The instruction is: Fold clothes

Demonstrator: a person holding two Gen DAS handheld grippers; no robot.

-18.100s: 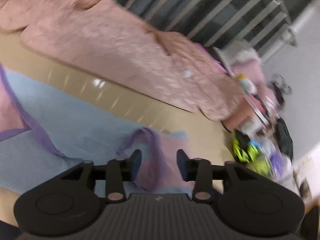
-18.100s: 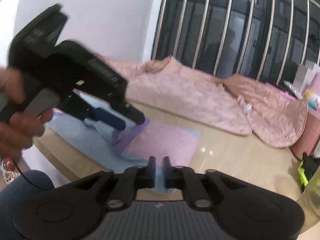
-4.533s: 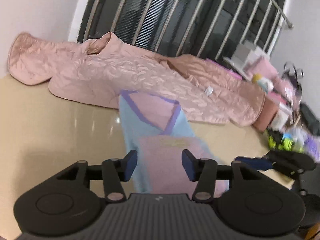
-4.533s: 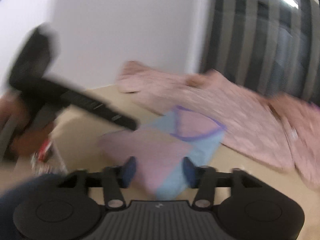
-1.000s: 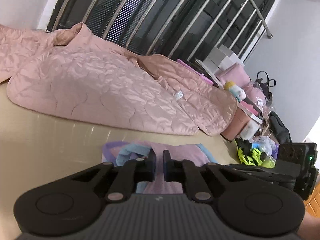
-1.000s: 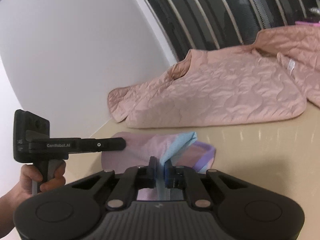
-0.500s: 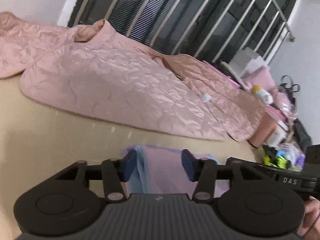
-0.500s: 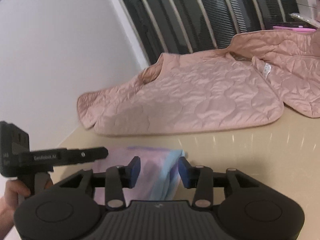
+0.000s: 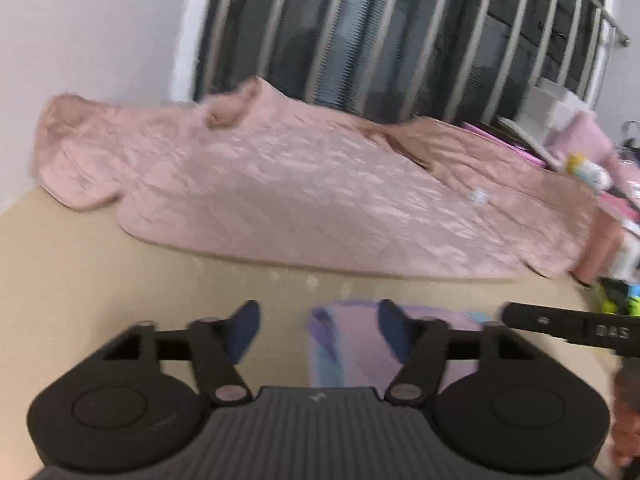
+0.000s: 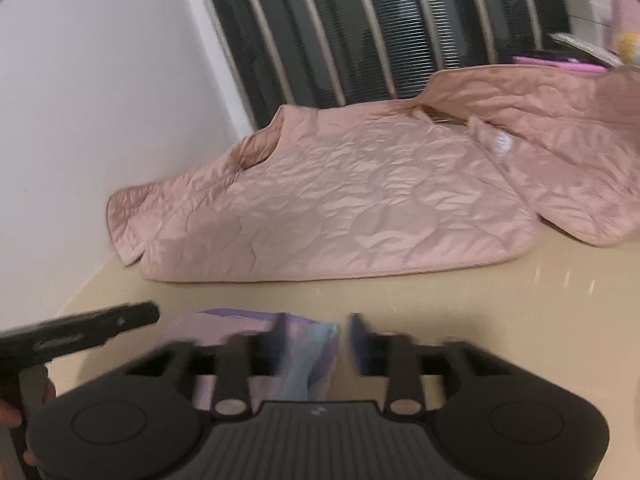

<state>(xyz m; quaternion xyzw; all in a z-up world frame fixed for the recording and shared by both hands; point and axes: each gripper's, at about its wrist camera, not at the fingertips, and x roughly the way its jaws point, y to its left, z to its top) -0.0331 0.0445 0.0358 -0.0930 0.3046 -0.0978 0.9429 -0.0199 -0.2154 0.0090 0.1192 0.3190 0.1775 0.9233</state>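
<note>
Both grippers have released and spread since a second ago: left gripper [image 9: 316,326] and right gripper [image 10: 316,342] jaws gape empty over the small folded pink-and-blue garment [image 9: 360,344], flat on the glossy beige table [image 9: 100,280] near a quilted pink jacket [image 10: 340,208].

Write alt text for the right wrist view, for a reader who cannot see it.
The open right gripper hovers over a small folded pink, blue and purple garment on a beige table, gripping nothing. The left gripper reaches in from the left, and a large quilted pink jacket lies spread behind, before a barred dark window.
</note>
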